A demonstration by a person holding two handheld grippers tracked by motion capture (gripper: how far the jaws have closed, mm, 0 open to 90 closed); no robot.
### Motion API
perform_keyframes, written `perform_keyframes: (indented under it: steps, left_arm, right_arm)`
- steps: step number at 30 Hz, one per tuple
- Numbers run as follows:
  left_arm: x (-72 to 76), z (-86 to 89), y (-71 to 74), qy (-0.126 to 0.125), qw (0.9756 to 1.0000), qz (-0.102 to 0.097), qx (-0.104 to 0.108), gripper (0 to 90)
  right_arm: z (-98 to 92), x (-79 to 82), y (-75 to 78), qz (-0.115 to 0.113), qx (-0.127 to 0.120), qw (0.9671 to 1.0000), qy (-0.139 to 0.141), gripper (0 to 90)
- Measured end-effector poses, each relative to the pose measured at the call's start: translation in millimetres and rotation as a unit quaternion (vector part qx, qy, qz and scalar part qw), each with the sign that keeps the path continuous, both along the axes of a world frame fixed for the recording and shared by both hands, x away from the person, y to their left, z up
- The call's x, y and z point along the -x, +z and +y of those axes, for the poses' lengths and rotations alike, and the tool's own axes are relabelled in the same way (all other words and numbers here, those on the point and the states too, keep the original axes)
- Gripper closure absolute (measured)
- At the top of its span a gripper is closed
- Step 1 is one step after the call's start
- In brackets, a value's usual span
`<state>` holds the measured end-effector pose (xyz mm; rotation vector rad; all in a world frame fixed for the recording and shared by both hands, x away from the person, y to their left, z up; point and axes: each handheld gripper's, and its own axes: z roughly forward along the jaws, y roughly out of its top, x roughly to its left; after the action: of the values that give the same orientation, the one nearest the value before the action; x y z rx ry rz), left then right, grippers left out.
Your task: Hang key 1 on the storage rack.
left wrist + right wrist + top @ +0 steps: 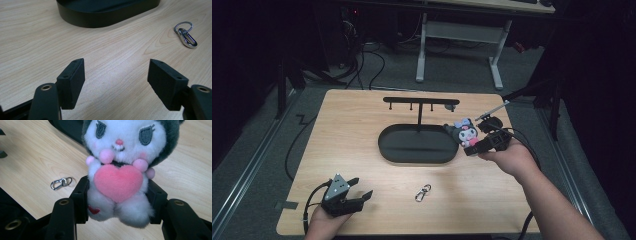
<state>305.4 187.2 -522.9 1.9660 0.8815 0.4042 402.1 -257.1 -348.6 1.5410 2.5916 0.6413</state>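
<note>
- Two grippers are in my hands, and my right gripper (117, 202) squeezes the plush toy (120, 170) around its soft tummy.
- It holds the toy up in the air, just past the right end of the black stand (419, 142).
- My guess is the toy goes on a hook of the stand's top bar (419, 101), so picking up is done and hanging is left.
- My left gripper (359, 192) rests near the table (362, 125) edge, well apart from the stand, jaws wide with nothing in them.
- The toy is fluffy, white and grey, hugging a pink heart.
- A shiny metal clip (422, 192) lies in front of the stand's smooth oval tray.
</note>
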Motion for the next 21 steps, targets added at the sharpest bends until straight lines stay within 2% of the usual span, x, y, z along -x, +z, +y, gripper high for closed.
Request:
perform_keyframes:
  steps: [21]
  left_arm:
    - [0.1, 0.0, 0.2, -0.004, 1.0000, 0.000, 0.000, 30.9]
  right_arm:
    - [16.8, -23.2, 32.2, -0.010, -0.002, 1.0000, 0.001, 48.9]
